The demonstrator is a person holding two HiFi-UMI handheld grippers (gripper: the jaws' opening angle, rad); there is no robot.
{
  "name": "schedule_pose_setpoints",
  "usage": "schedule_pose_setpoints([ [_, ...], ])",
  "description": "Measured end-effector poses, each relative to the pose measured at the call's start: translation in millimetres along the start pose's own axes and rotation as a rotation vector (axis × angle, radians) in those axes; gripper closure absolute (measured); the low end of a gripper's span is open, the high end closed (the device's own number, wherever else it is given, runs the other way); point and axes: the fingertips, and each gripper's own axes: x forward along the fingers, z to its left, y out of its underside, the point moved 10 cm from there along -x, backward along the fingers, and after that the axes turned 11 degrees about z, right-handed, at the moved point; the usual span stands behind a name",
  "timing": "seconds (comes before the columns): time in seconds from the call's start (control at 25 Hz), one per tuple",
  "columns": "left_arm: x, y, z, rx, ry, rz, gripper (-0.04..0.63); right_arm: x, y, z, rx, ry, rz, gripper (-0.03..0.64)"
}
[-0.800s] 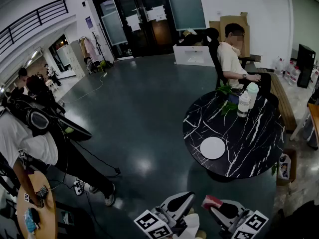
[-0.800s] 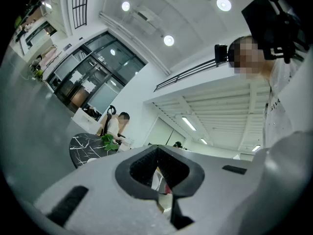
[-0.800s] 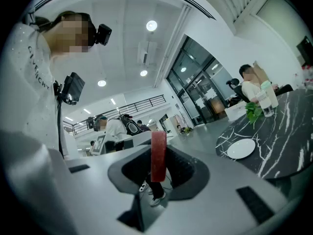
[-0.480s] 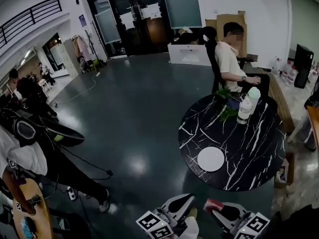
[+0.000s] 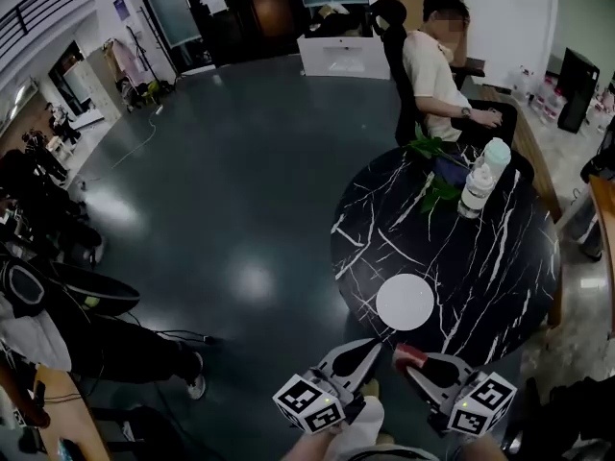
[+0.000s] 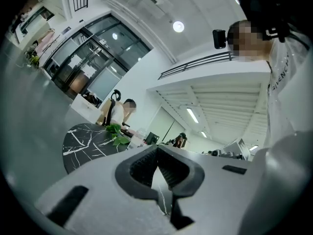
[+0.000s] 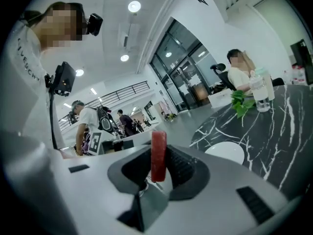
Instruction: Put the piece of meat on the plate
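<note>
A red slab of meat [image 7: 158, 155] stands on edge between the jaws of my right gripper [image 7: 159, 163], which is shut on it; in the head view the meat [image 5: 410, 357] pokes out at the gripper's tip [image 5: 415, 361], just short of the table's near edge. The white round plate [image 5: 410, 302] lies on the black marble table [image 5: 500, 267], ahead of the right gripper, and appears in the right gripper view as a white plate [image 7: 226, 153]. My left gripper [image 5: 363, 351] is beside the right one, its jaws closed together with nothing between them [image 6: 157, 169].
A person sits at the table's far side [image 5: 437, 65]. Two bottles [image 5: 480, 179] and a green plant [image 5: 432, 176] stand on the far part of the table. Other people and bags are at the left [image 5: 48, 286]. Dark glossy floor [image 5: 231, 209] surrounds the table.
The view has moved forward toward the table; the plate and table edge now lie closer to both grippers. The right gripper keeps its hold on the meat.
</note>
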Motion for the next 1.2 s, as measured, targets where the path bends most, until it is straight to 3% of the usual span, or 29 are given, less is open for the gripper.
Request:
schedule_pose_setpoints([
  [0.32, 31.8, 5.6, 73.1, -0.043, -0.014, 0.028, 0.588, 58.8, 0.8, -85.0, 0.180, 0.142, 0.128, 0.531],
  [0.64, 55.1, 6.5, 119.5, -0.080, -0.031, 0.049, 0.588, 106.7, -0.5, -140.2, 0.315, 0.195, 0.296, 0.529],
  [0.96, 60.8, 29.0, 137.8, -0.176, -0.013, 0.036, 0.588, 131.6, -4.6, -163.6, 0.305, 0.188, 0.445, 0.529],
  [1.2, 61.1, 35.0, 138.8, -0.186, -0.014, 0.036, 0.588, 140.3, -11.7, -172.7, 0.241, 0.194, 0.482, 0.529],
])
